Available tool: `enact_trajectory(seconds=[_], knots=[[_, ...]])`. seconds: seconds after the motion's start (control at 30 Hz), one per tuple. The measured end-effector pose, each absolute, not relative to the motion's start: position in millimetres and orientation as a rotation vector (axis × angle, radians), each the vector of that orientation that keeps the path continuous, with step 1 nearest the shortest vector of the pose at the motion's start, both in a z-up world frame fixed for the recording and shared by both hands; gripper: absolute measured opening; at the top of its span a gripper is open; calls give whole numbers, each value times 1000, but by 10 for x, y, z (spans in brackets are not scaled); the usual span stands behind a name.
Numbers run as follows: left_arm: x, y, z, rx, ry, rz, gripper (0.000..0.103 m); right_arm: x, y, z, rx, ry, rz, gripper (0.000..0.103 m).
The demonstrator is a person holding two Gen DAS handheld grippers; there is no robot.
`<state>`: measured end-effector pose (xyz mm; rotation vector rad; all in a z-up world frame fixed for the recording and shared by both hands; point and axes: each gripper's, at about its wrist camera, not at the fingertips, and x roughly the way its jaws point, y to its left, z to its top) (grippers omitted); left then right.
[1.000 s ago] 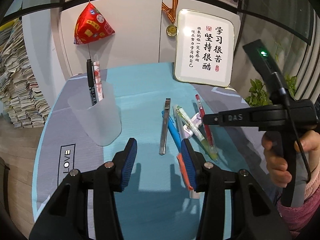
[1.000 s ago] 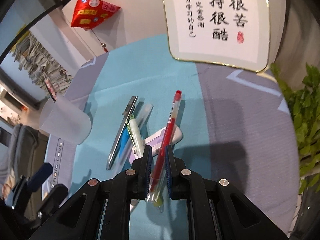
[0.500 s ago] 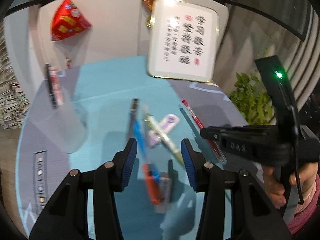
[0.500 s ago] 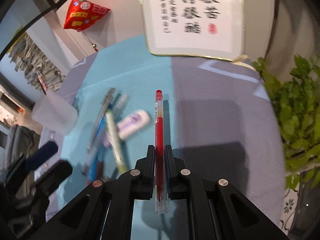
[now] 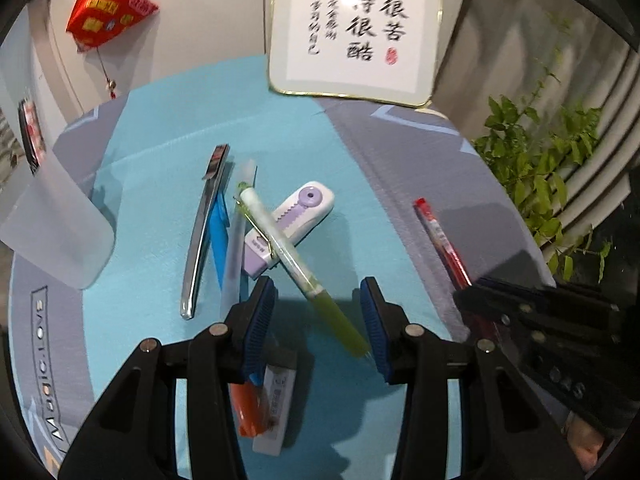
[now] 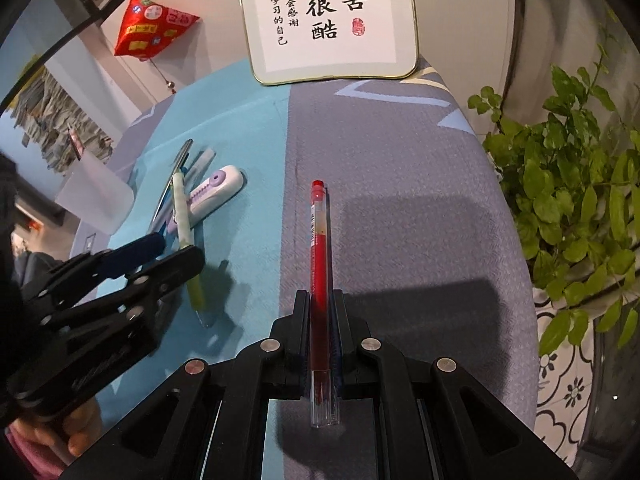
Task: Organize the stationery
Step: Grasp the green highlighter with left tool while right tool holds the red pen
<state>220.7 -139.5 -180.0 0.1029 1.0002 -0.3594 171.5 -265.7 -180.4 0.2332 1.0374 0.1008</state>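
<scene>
My right gripper (image 6: 322, 300) is shut on a red pen (image 6: 319, 240) and holds it above the grey part of the mat; the red pen also shows in the left wrist view (image 5: 440, 240). My left gripper (image 5: 318, 312) is open, its jaws on either side of the lower end of a green pen (image 5: 296, 260). The green pen lies across a purple-white correction tape (image 5: 292, 220). Beside them lie a silver pen (image 5: 202, 232), a blue pen (image 5: 218, 236) and a translucent pen (image 5: 238, 240). A frosted cup (image 5: 52, 224) holding pens stands at the left.
An orange pen (image 5: 248, 408) and a white eraser (image 5: 276, 400) lie under my left gripper. A framed calligraphy sign (image 5: 356, 28) leans at the back. A green plant (image 6: 572, 200) stands off the table's right edge. A red ornament (image 5: 106, 8) hangs on the wall.
My right gripper has lifted the red pen away from the pile, to the right. My left gripper has moved forward and right, so its jaws now flank the green pen.
</scene>
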Motion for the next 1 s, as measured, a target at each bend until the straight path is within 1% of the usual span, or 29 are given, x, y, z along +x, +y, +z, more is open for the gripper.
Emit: enact_trajectory(seconds=[0.03,0.07,0.2,0.4,0.6,0.7,0.73,0.8,0.9,0.93,1.0], knots=[[2239,-1403,-1827,104,1002,-349,35,1707,-2650,-1806,233,1036,103,10],[2259,-1411,-1852,111,1008,-344,21,1698,-2642,-1805,231,1035,107,10],[2278,-1443,-1911,104,1041,-368,8,1652,-2621,-1807,220,1038,119,10],[1934,-1470,-1870,152,1074,-477,8,1501,-2714,-1786,221,1038,104,10],[1470,-1290,-1901,203,1148,-572,8,1219,-2758,-1810,189,1080,132,10],[1341,-1259,-1909,245,1136,-570,9,1111,-2735,-1814,168,1082,149,10],[1318,-1255,-1911,255,1132,-565,10,1095,-2729,-1816,164,1080,152,10],[1325,-1265,-1913,248,1129,-560,20,1108,-2720,-1809,160,1078,146,11],[1320,-1279,-1870,252,1083,-537,25,1173,-2721,-1768,166,1059,126,11],[1334,-1306,-1853,258,1066,-537,27,1193,-2728,-1761,168,1054,119,12],[1389,-1363,-1840,260,1054,-535,33,1283,-2744,-1747,173,1048,105,19]])
